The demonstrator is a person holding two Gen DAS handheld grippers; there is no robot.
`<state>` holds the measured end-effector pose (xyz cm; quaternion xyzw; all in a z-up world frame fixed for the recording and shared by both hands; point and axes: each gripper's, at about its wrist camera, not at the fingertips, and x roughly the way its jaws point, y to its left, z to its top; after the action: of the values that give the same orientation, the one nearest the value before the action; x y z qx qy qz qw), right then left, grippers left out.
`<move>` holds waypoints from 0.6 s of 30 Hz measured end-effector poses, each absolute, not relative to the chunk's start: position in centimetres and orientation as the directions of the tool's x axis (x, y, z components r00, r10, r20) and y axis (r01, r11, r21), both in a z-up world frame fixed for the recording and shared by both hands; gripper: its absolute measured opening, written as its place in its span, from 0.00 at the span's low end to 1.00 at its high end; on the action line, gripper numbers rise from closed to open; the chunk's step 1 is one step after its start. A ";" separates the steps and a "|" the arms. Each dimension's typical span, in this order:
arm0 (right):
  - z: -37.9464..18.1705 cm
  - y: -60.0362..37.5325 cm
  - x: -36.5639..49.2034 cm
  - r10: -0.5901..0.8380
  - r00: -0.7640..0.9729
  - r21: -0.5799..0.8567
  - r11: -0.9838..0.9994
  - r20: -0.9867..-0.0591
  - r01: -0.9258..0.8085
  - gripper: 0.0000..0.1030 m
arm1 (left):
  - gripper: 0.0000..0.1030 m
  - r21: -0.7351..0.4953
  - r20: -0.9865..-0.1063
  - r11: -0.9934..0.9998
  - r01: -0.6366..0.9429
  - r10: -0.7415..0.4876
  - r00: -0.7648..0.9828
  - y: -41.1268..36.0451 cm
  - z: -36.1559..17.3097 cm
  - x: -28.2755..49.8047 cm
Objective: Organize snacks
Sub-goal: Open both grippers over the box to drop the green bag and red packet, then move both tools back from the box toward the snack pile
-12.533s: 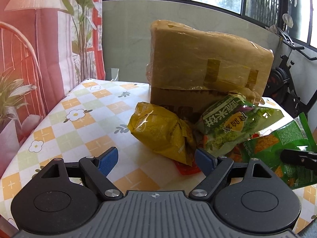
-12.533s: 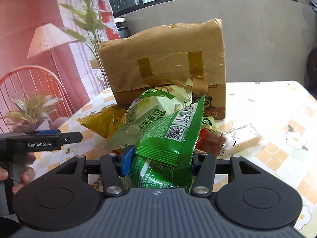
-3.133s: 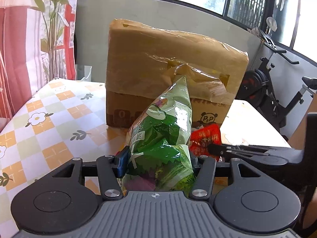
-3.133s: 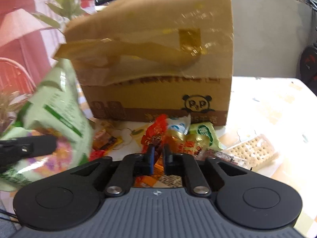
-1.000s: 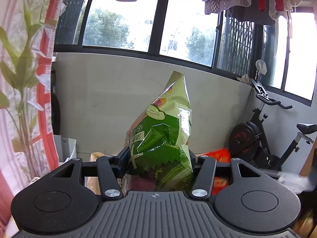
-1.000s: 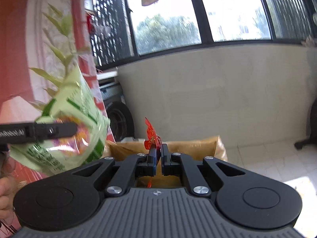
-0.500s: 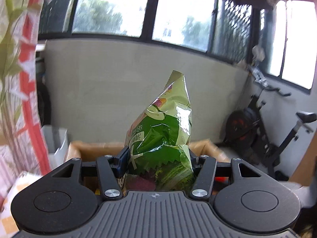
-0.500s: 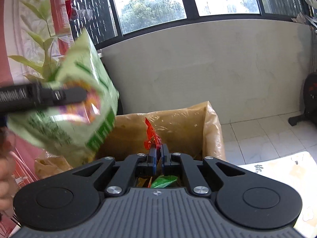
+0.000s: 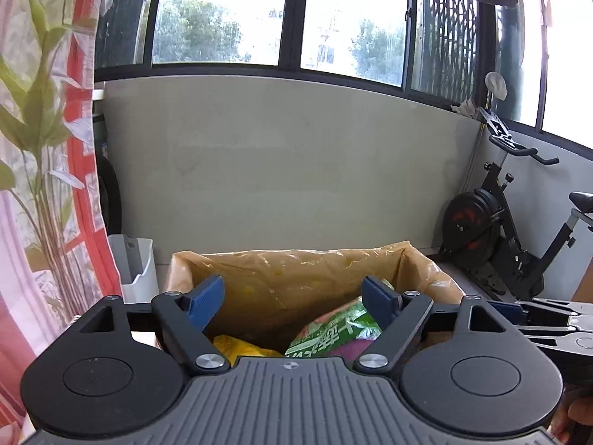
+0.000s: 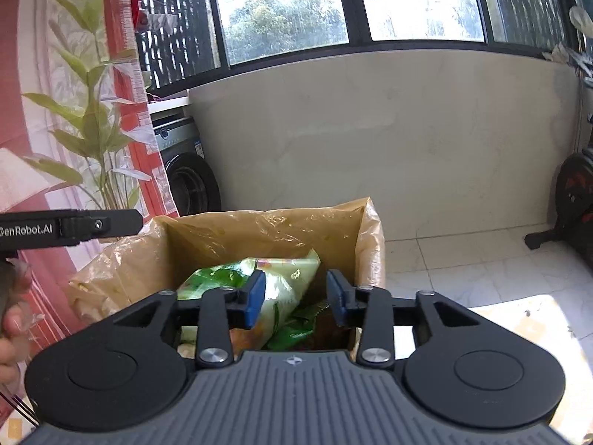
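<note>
We find both sets of jaws standing apart and empty, each having just been opening: the left gripper [image 9: 293, 298] is spread wide, the right gripper [image 10: 292, 303] about half so, and nothing lies between either pair. Directly below and beyond the jaws sits the open cardboard box [image 10: 370, 244], lined with plastic film, and the snacks are already in it. Under the right jaws rests the pale green bag [image 10: 285, 282], leaning against darker green packets; under the left jaws we see the same green bag [image 9: 335, 333] beside a yellow bag [image 9: 241, 346]. Our count: one box, two grippers, one pale green bag, one yellow bag; the number of darker green packets underneath cannot be told. In our judgement the risks are these: the pale bag lies high and tilted, so later additions may slide off it or crush it; and jaws withdrawn low could snag the loose film at the rim and drag the box.
</note>
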<state>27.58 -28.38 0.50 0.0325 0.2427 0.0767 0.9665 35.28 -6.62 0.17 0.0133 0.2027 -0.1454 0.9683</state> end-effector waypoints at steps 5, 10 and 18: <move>1.1 -27.6 25.4 0.168 0.876 0.071 0.986 -0.452 -0.153 0.50 | 0.82 -0.008 -0.394 0.961 0.276 -0.256 0.883 -5.8 0.4 32.7; 1.2 -27.3 23.2 0.174 0.881 0.063 0.985 -0.441 -0.163 0.58 | 0.85 -0.003 -0.379 0.967 0.256 -0.238 0.894 -4.4 0.3 29.9; 0.7 -27.0 19.5 0.196 0.887 0.066 0.980 -0.418 -0.186 0.69 | 0.85 0.017 -0.369 0.975 0.220 -0.199 0.908 -2.2 -0.9 25.6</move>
<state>19.54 -27.01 0.70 0.0119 0.2165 0.0984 0.9712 25.62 -2.20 -0.89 0.0289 0.1857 -0.1073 0.9763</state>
